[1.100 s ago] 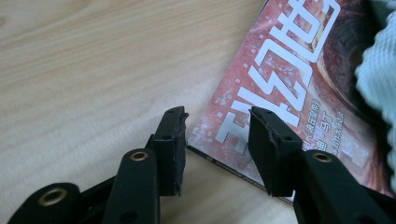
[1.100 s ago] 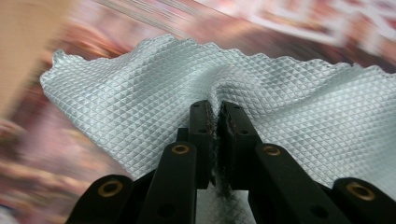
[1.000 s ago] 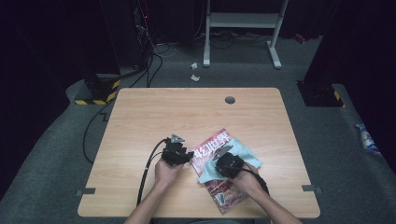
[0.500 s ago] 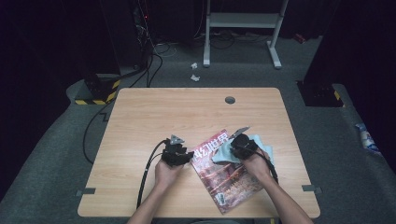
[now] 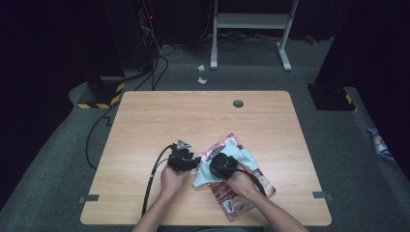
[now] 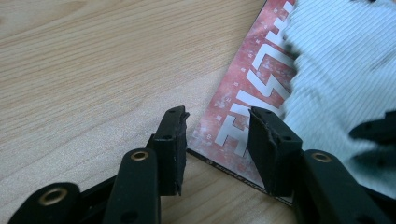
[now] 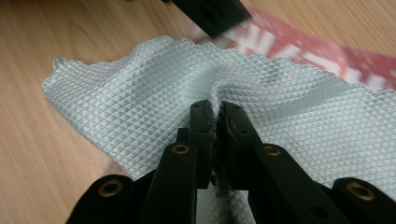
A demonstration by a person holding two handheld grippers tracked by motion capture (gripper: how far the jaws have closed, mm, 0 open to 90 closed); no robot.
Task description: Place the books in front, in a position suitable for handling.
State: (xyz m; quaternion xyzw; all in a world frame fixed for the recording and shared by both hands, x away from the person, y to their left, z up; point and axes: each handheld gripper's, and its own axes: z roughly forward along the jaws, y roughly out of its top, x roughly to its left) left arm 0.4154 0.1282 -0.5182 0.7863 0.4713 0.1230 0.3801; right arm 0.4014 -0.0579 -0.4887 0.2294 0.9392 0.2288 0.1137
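A pale blue waffle-weave cloth (image 5: 244,157) lies over a red magazine (image 5: 233,199) at the near middle of the wooden table (image 5: 193,116). My right gripper (image 7: 215,108) is shut on a raised fold of the cloth (image 7: 140,102), with the magazine (image 7: 299,46) behind it. In the high view the right gripper (image 5: 216,169) sits on the cloth's left part. My left gripper (image 5: 193,162) rests just to its left. Its jaws stand open (image 6: 217,119) over the magazine's near corner (image 6: 243,102), holding nothing, with the cloth (image 6: 336,79) to their right.
A round cable hole (image 5: 238,103) sits near the table's far edge. A black cable (image 5: 152,179) trails from the left gripper across the table's near left. On the floor beyond are a white frame (image 5: 251,21) and a black-and-yellow striped block (image 5: 99,94).
My right gripper swung out to the right, then came back left toward the left gripper, dragging the cloth leftward over the magazine. The left gripper has barely moved.
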